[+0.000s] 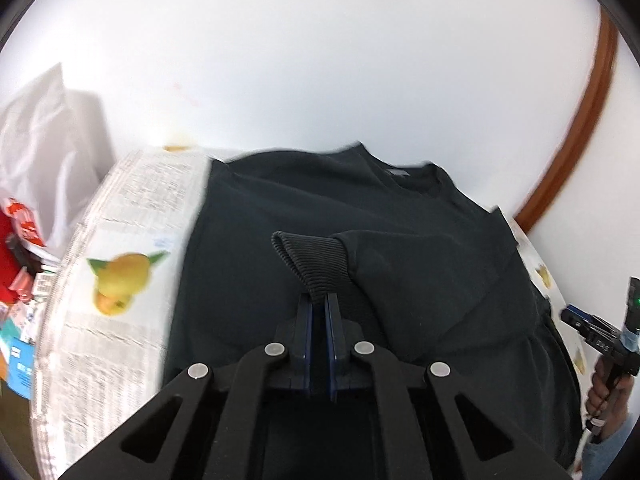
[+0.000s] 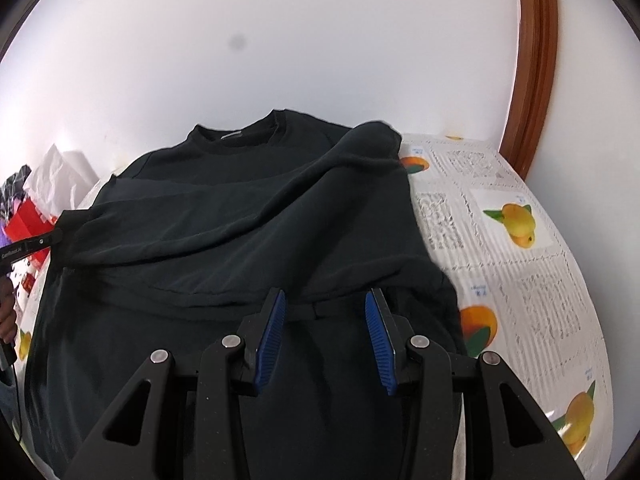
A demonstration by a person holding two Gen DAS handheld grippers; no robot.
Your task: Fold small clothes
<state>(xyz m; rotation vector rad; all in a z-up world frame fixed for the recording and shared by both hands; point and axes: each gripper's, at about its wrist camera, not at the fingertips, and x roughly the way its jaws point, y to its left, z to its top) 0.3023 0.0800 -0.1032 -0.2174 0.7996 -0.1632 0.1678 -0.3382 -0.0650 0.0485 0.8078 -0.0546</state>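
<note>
Black sweatshirt (image 2: 248,248) lay flat, front up, on a table covered with a fruit-print cloth (image 2: 500,248); collar (image 2: 256,130) at the far end toward the white wall (image 2: 280,40). It covered most of the tabletop, printed cloth showing on both sides.

Left gripper (image 1: 319,300): jaws pressed together, pinching the ribbed cuff (image 1: 316,268) of one sleeve. Cuff stood up out of the blue pads, sleeve (image 1: 400,264) trailing off to the right in the left wrist view, lying across the chest of the garment. In the right wrist view the left gripper showed only as a dark tip at the left edge (image 2: 40,242), with the sleeve running diagonally toward it from the far right shoulder (image 2: 372,140).

Right gripper (image 2: 325,304): jaws spread partway, nothing between the blue pads (image 2: 272,336). It hung over the lower half of the sweatshirt, near a horizontal seam or fold line. Whether the fingertips touched the fabric was unclear; dark on dark, can't tell.

Right gripper also visible from the left wrist camera at the far right edge (image 1: 576,320), held by a hand (image 1: 600,392), beside the garment's edge.

Clutter off the left end of the table: white plastic bag (image 1: 52,128), red packaging (image 1: 16,232). Brown wooden door frame (image 2: 532,80) on the right.
</note>
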